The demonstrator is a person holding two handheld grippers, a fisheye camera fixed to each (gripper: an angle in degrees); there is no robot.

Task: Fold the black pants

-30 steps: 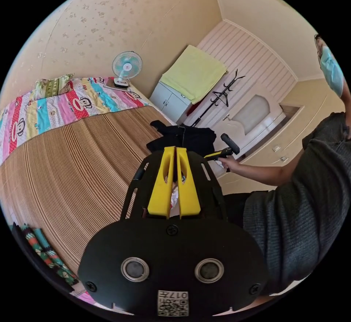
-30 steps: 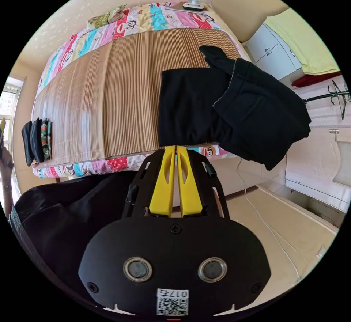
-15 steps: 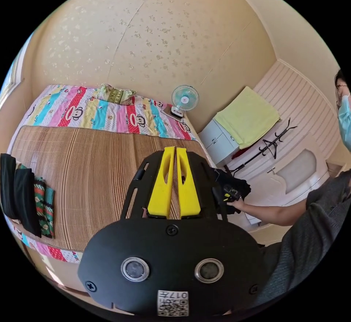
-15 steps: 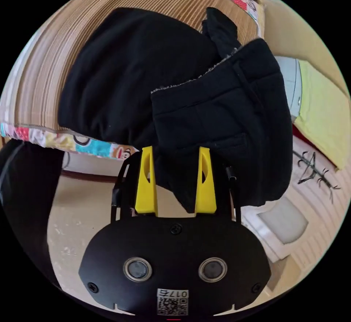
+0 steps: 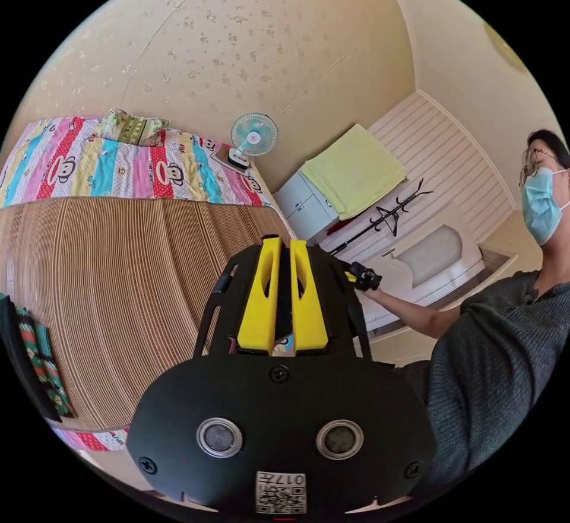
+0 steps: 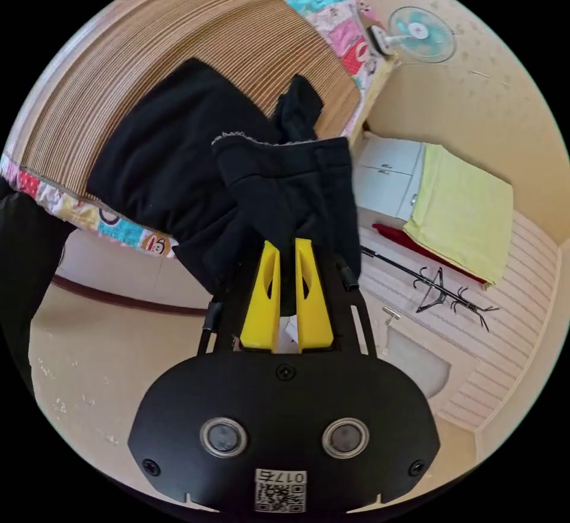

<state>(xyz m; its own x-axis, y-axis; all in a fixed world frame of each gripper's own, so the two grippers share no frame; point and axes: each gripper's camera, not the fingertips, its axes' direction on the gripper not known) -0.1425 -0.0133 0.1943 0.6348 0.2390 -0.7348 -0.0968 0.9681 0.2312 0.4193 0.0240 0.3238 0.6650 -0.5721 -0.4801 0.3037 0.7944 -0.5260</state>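
2 yellow jaws of the right gripper [image 6: 287,245] are being clenched on the black pants [image 6: 196,155], draped over the bed [image 6: 148,42] edge at 12 o'clock; the left gripper [image 5: 281,245] is being kept nearly closed, with dark cloth in its gap; whether gripped cannot be told.

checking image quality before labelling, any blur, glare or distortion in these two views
Left gripper view: sharp, evenly daylit, and fisheye bends the bamboo mat edge. Right gripper view: equally sharp, but the black pants read as flat dark mass with little fold detail. No glare in either.
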